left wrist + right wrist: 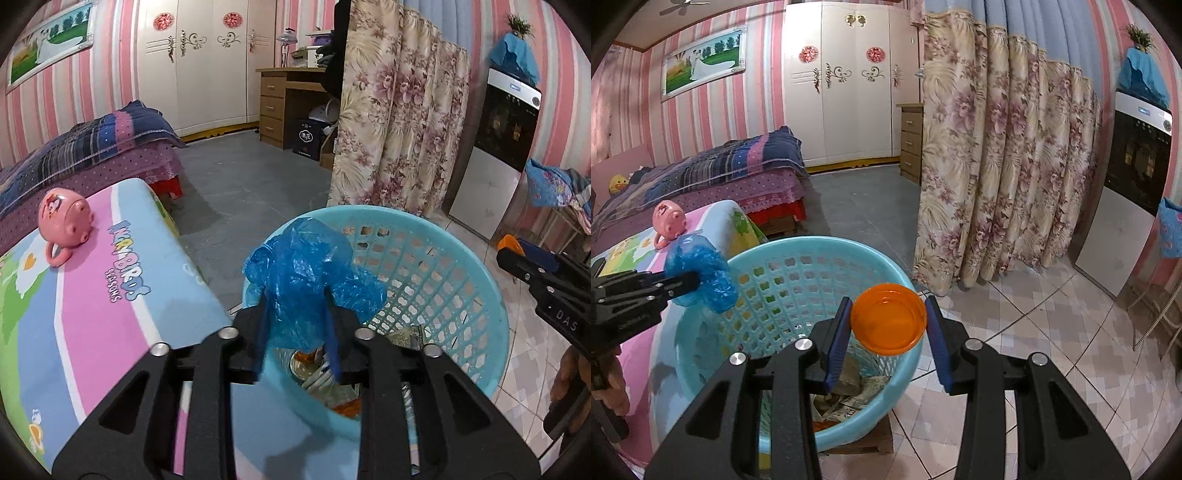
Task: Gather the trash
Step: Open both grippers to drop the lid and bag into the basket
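My left gripper [297, 332] is shut on a crumpled blue plastic bag [306, 273] and holds it over the near rim of a light blue perforated basket [461, 266]. The same bag [701, 273] and left gripper [683, 284] show at the left of the right wrist view. My right gripper [888, 332] is shut on an orange plastic lid [888, 319], held above the basket's right rim [905, 284]. Paper scraps and wrappers [849, 391] lie at the basket's bottom. The right gripper's body shows at the right edge of the left wrist view [546, 280].
A table with a colourful cartoon cloth [92, 295] stands left of the basket, with a pink pig toy [64, 225] on it. A bed [713, 166], a floral curtain [997, 166], a wooden desk [284, 99] and a black-fronted appliance [1137, 177] surround the tiled floor [1052, 332].
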The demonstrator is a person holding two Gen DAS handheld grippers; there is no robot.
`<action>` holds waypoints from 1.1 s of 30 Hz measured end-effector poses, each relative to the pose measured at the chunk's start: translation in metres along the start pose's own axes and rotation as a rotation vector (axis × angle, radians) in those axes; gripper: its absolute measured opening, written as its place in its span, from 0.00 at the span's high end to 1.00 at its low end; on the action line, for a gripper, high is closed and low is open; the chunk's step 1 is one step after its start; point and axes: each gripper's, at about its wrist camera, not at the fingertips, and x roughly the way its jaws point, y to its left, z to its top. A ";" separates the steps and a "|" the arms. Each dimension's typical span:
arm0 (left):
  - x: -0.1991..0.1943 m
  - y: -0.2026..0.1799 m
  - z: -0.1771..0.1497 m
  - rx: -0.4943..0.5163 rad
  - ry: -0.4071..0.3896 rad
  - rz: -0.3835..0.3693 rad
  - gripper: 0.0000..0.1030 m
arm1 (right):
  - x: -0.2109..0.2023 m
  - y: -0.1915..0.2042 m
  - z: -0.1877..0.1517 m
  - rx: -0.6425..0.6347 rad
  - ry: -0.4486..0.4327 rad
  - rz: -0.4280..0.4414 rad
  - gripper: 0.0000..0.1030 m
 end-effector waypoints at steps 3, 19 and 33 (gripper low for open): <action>-0.002 0.003 0.002 -0.006 -0.015 0.015 0.33 | 0.002 -0.002 -0.002 0.003 0.002 0.000 0.61; -0.054 0.081 -0.005 -0.120 -0.097 0.194 0.06 | 0.016 0.025 -0.001 0.000 0.005 0.022 0.61; -0.093 0.114 -0.029 -0.158 -0.140 0.252 0.05 | 0.023 0.063 -0.002 -0.036 0.003 0.020 0.08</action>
